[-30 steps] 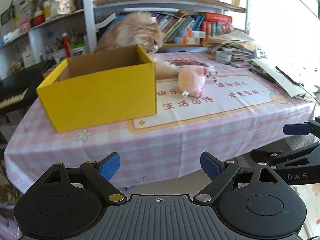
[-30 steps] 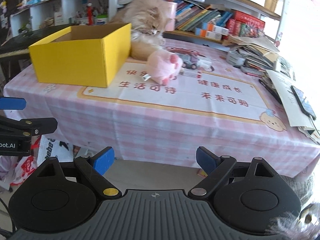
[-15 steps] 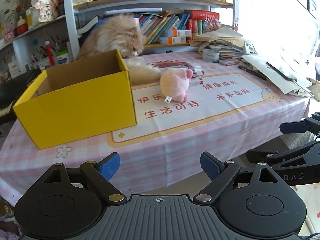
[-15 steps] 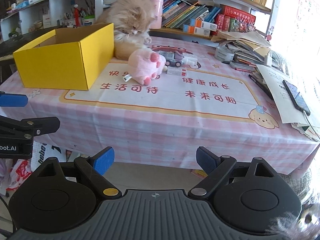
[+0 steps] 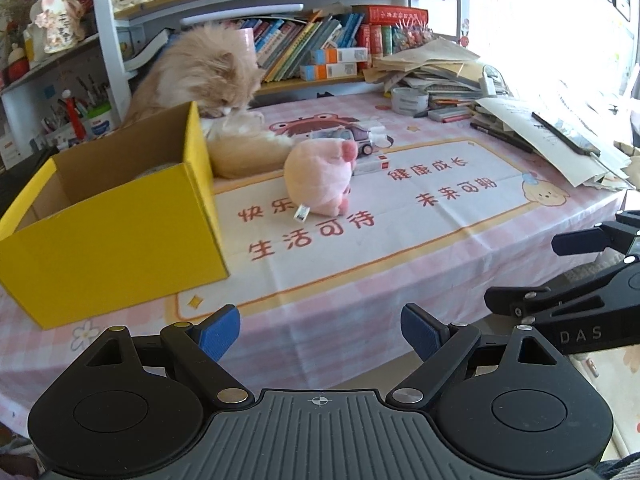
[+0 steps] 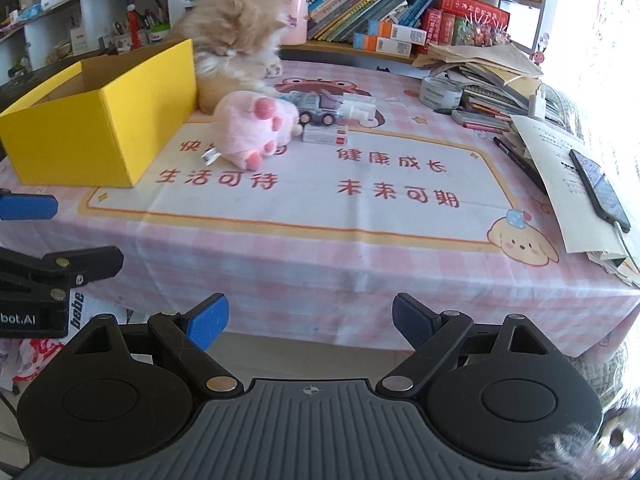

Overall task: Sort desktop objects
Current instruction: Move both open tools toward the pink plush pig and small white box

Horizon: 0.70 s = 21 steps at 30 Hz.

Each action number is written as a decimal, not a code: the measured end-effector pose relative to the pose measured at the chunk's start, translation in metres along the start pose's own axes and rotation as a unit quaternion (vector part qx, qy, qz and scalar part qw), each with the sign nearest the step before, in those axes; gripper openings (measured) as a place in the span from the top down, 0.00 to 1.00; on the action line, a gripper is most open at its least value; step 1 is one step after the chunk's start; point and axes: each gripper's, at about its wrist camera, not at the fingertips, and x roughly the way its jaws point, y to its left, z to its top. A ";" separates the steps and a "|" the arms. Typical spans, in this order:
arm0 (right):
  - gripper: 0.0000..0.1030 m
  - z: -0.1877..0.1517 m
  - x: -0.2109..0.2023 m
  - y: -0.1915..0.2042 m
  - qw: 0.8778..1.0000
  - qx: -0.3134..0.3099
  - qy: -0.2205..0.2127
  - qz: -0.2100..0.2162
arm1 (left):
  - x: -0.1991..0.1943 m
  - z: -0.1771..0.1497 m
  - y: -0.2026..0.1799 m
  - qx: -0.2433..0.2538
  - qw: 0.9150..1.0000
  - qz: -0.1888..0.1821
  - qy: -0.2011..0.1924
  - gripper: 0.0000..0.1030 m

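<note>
**Both claws spread before the table edge**

The left gripper (image 5: 320, 330) and right gripper (image 6: 310, 320) stood spread, holding nothing. The pink plush pig (image 6: 256, 130) lay at eleven o'clock in the right view, the yellow box (image 6: 100, 120) at ten, the toy truck (image 6: 318, 109) at twelve.

On my table (image 6: 320, 256): box (image 6: 96, 132) at left, cat (image 6: 236, 40) behind its right corner, plush pig (image 6: 252, 128) right of box, toy truck (image 6: 316, 108) behind pig, papers (image 6: 560, 152) at right.
</note>
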 end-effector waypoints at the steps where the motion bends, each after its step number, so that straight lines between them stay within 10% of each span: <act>1: 0.14 0.002 0.002 -0.004 1.000 0.001 0.000 0.001 | 0.004 0.004 -0.003 0.000 1.000 0.000 0.002 0.12; 21: 0.14 0.049 0.052 -0.089 1.000 0.014 -0.006 0.015 | 0.066 0.072 -0.041 -0.012 1.000 0.026 0.003 0.12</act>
